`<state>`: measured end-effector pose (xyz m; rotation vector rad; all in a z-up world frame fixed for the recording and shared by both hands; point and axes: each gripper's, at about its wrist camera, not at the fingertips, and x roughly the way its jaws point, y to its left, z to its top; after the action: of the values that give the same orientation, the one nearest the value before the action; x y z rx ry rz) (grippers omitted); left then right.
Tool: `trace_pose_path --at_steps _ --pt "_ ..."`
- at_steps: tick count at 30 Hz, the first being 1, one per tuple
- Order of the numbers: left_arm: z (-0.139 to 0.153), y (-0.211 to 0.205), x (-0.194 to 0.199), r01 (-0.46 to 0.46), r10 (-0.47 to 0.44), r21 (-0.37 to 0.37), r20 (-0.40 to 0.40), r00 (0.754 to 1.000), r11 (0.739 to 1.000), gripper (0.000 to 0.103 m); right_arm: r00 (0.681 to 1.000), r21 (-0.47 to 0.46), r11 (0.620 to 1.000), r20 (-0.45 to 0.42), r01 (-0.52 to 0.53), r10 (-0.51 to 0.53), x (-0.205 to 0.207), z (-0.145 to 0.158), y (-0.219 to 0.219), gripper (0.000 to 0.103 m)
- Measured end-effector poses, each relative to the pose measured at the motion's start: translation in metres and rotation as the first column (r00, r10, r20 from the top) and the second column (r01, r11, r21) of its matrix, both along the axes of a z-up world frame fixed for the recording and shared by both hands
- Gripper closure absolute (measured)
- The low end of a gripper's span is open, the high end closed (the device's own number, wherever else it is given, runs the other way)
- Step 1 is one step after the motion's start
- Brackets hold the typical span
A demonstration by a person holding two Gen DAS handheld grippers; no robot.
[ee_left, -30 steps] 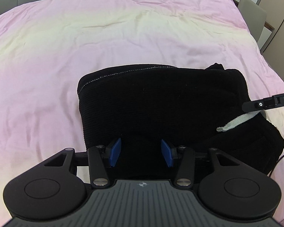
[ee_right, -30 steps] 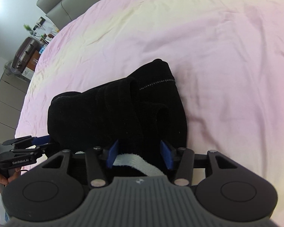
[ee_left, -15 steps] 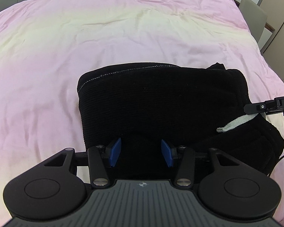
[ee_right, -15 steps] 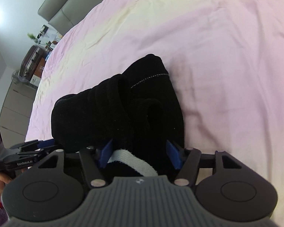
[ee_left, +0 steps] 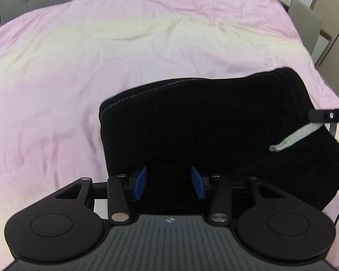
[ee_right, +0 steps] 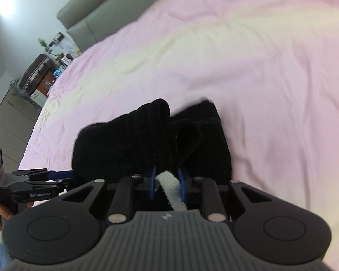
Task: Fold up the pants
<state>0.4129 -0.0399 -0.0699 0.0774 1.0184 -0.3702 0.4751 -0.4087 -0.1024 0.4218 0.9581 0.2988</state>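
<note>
Two grippers are at the folded black pants [ee_left: 203, 133] on the pink bedsheet [ee_left: 79, 56]: your left gripper [ee_left: 168, 182] has its jaws apart with pants between them, your right gripper [ee_right: 166, 181] has them pinched on the pants, the white drawstring [ee_right: 171, 192] between

A pink bedspread [ee_left: 83, 72] with a pale yellow band covers the bed, lightly wrinkled. A grey padded headboard [ee_right: 97, 15] runs along its far edge at 11 o'clock in the right wrist view. Beside it, at 9 o'clock, stands a cluttered nightstand [ee_right: 43, 79] bearing a small green plant [ee_right: 43, 43]. A grey chair back [ee_left: 305, 20] shows at 2 o'clock in the left wrist view.
</note>
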Motion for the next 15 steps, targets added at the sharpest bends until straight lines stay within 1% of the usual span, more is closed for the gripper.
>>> trace_pose_path --at_steps 3,5,7,8,9,11,12,14,15 --pt "0.016 0.008 0.001 -0.003 0.005 -0.026 0.055 0.998 1.000 0.054 0.998 -0.065 0.998 0.060 0.001 0.003 0.012 0.028 0.008 0.089" --pt "0.025 0.013 0.007 -0.022 0.025 -0.032 0.091 0.996 0.999 0.055 0.999 -0.117 0.993 0.040 0.019 -0.014 0.025 0.029 0.006 0.090" --pt "0.027 0.018 0.017 -0.044 0.048 -0.039 0.116 0.992 0.998 0.056 0.998 -0.164 0.986 -0.028 0.042 -0.047 0.035 0.012 -0.004 0.092" --pt "0.026 0.019 0.023 -0.051 0.056 -0.046 0.118 0.991 0.998 0.056 0.996 -0.182 0.982 -0.060 0.053 -0.065 0.038 0.001 -0.008 0.102" --pt "0.022 0.019 0.030 -0.056 0.061 -0.052 0.112 0.992 0.997 0.057 0.994 -0.182 0.982 -0.083 0.058 -0.074 0.039 -0.012 -0.012 0.102" --pt "0.012 0.017 0.043 -0.051 0.057 -0.059 0.096 0.994 0.997 0.059 0.992 -0.150 0.987 -0.099 0.061 -0.077 0.038 -0.030 -0.019 0.101" --pt "0.006 0.013 0.048 -0.045 0.049 -0.047 0.092 0.995 0.998 0.059 0.992 -0.147 0.988 -0.105 0.055 -0.071 0.041 -0.034 -0.021 0.101" --pt "-0.007 0.004 0.057 -0.049 0.049 -0.005 0.090 0.995 0.999 0.059 0.993 -0.182 0.983 -0.108 0.017 -0.037 0.046 -0.037 -0.017 0.100" --pt "-0.014 0.000 0.063 -0.059 0.058 0.011 0.070 0.996 0.998 0.060 0.994 -0.206 0.978 -0.111 -0.010 -0.014 0.050 -0.038 -0.013 0.100"
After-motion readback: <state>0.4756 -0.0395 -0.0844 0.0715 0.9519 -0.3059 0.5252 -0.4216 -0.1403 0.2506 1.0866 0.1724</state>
